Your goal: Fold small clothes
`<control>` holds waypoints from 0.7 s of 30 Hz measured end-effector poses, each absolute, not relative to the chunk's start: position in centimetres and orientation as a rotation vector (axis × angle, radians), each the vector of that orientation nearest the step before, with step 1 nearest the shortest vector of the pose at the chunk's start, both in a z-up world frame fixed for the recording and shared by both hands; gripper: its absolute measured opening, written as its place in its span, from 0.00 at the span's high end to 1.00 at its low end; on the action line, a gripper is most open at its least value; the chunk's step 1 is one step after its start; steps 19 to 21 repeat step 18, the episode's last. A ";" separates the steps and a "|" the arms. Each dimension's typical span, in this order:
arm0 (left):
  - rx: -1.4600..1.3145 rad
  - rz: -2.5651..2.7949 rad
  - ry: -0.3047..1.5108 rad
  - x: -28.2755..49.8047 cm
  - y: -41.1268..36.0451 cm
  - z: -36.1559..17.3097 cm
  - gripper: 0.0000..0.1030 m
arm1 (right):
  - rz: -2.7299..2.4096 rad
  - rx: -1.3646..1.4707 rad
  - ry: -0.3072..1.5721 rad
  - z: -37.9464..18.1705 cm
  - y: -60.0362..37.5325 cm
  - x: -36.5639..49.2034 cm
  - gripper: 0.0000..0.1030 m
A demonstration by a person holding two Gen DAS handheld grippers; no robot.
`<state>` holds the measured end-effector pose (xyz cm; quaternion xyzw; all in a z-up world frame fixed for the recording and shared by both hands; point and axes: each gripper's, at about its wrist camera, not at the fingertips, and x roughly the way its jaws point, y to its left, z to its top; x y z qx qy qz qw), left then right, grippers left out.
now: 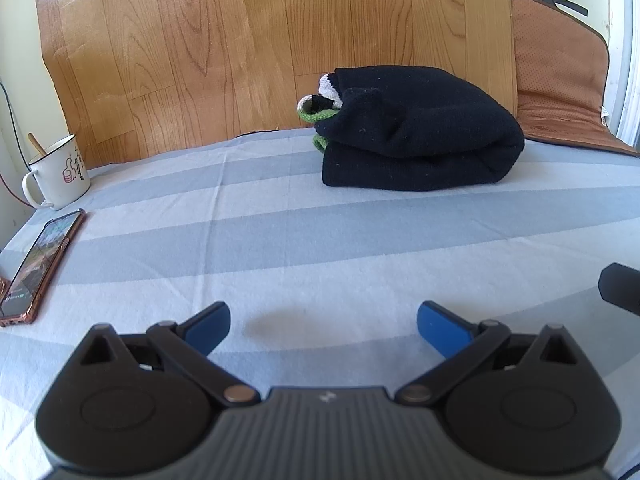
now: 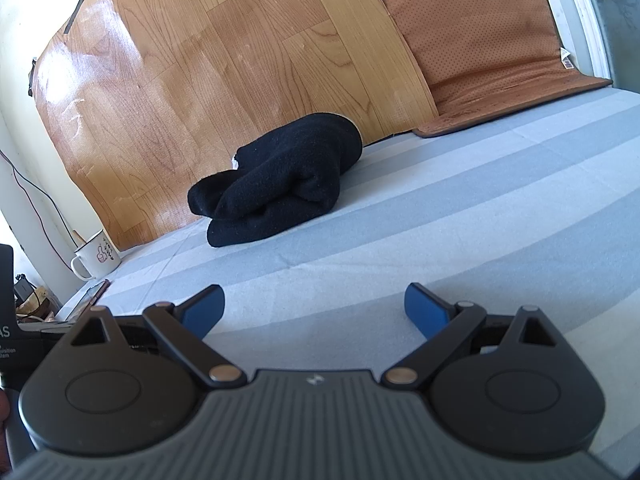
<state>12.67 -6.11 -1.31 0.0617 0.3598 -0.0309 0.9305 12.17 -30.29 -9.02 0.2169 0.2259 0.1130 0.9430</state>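
A black knitted garment (image 1: 420,136) lies folded in a thick bundle on the striped blue-grey sheet (image 1: 280,240), near the wooden back panel. Green and white trim pokes out at its left end. It also shows in the right wrist view (image 2: 280,184). My left gripper (image 1: 323,326) is open and empty, low over the sheet, well in front of the bundle. My right gripper (image 2: 314,306) is open and empty, also in front of the bundle and apart from it. A dark part of the right gripper shows at the left wrist view's right edge (image 1: 620,284).
A white enamel mug (image 1: 58,172) with a stick in it stands at the far left, with a phone (image 1: 40,264) lying in front of it. A brown perforated cushion (image 1: 560,92) leans at the back right. A wood-grain panel (image 1: 240,40) backs the sheet.
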 end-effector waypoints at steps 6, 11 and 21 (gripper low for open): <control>0.125 -0.064 0.737 12.7 -6.1 -1.3 0.00 | 0.230 0.442 0.461 -9.0 -30.3 12.2 0.05; 0.125 -0.065 0.737 12.6 -6.1 -1.3 0.00 | 0.231 0.442 0.461 -9.0 -30.3 12.2 0.05; 0.132 -0.095 0.734 12.4 -6.3 -1.5 0.00 | 0.230 0.441 0.461 -9.0 -30.3 12.2 0.05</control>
